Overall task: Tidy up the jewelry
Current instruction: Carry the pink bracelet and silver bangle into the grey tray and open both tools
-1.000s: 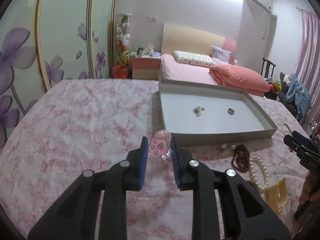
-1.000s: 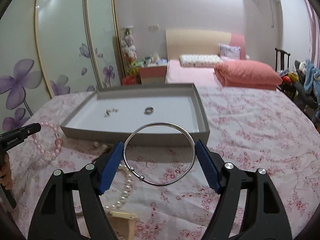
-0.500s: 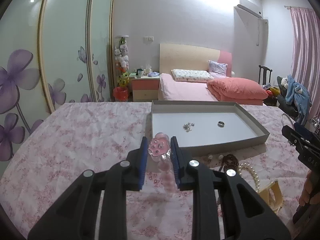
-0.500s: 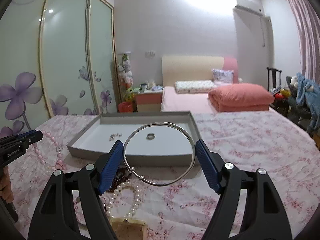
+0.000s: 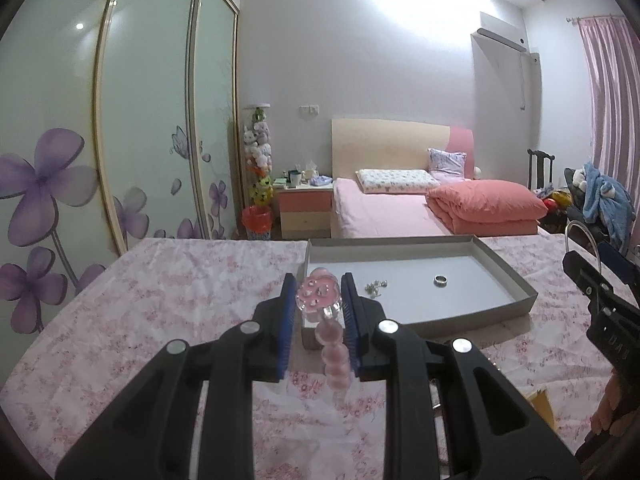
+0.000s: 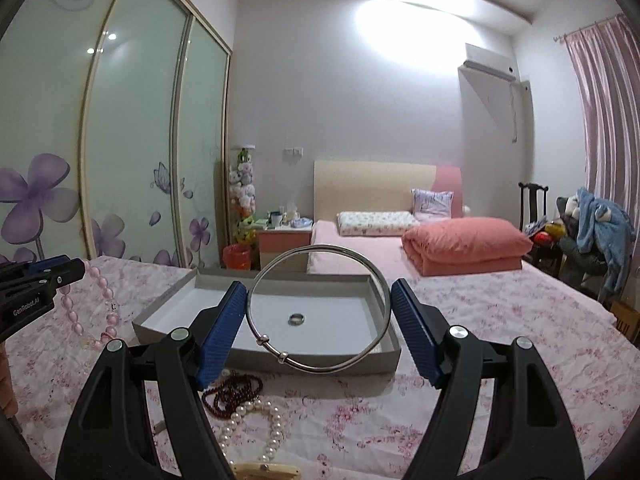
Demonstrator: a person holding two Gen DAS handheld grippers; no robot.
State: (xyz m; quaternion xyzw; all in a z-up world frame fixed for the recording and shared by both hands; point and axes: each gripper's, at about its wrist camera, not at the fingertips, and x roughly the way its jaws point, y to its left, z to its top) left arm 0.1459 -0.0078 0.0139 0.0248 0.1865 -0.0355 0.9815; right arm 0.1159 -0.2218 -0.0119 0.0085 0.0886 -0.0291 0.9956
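Note:
My left gripper is shut on a pink bead bracelet with a flower charm; its beads hang down between the fingers and show in the right wrist view as a pink strand. My right gripper is shut on a thin silver bangle, held across its width above the table. Ahead of both lies a grey tray holding a silver ring and small silver earrings.
A dark red bead bracelet, a white pearl necklace and a yellow box lie on the floral tablecloth in front of the tray. A bed, nightstand and wardrobe stand beyond.
Both grippers have risen and tilted up with their pieces, so the tray sits lower in the views and more of the room shows. The pink beads now hang free.

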